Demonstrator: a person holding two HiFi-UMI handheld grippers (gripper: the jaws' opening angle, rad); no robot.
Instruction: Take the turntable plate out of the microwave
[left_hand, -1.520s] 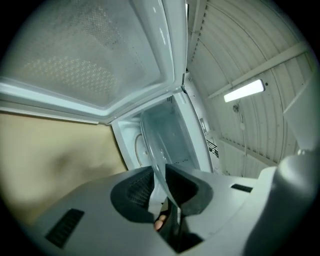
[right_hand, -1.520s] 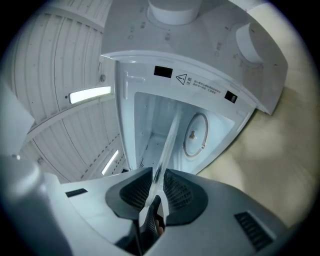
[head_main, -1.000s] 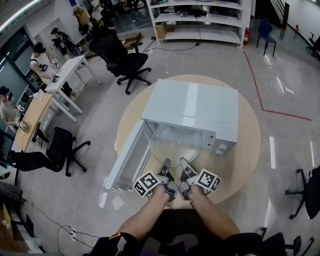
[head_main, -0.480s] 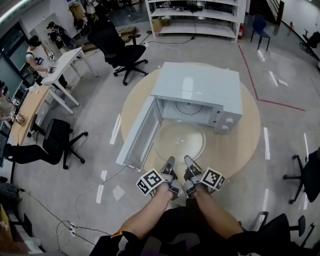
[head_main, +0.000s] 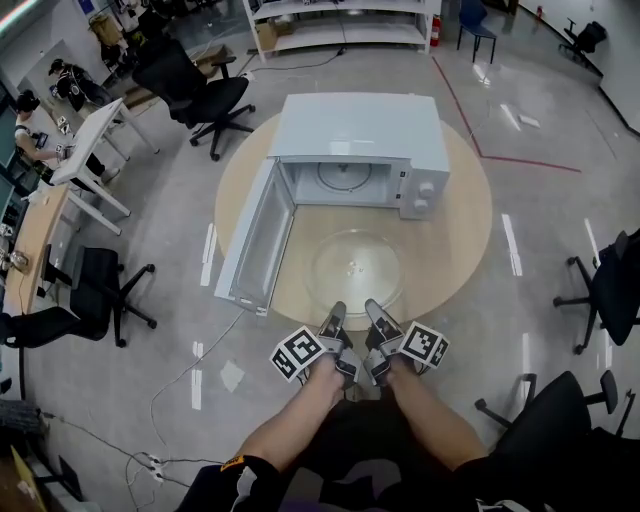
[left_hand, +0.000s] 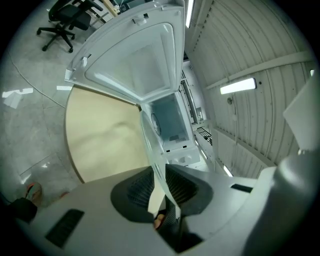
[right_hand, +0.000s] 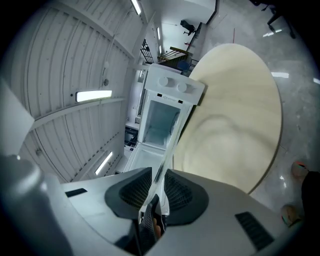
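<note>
Turntable plate (head_main: 355, 268): round, clear glass, the tan tabletop showing through it; a shallow raised rim and a small cluster of bumps at the centre. It was outside the microwave (head_main: 350, 130), over the round table (head_main: 455, 235) in front of the open cavity, with the door (head_main: 255, 240) swung out on the left. Whether the plate touched the tabletop could not be told.

Left gripper (head_main: 336, 314): jaws partly closed, ribbed pads clamped on the plate's near rim. Right gripper (head_main: 372, 312): same hold, just beside the left, glass edge pinched between its pads.

Writing: each marker cube (head_main: 298, 352) carried black-and-white square patterns only. Any print by the two knobs (head_main: 420, 195) on the white panel was too small to read.
</note>
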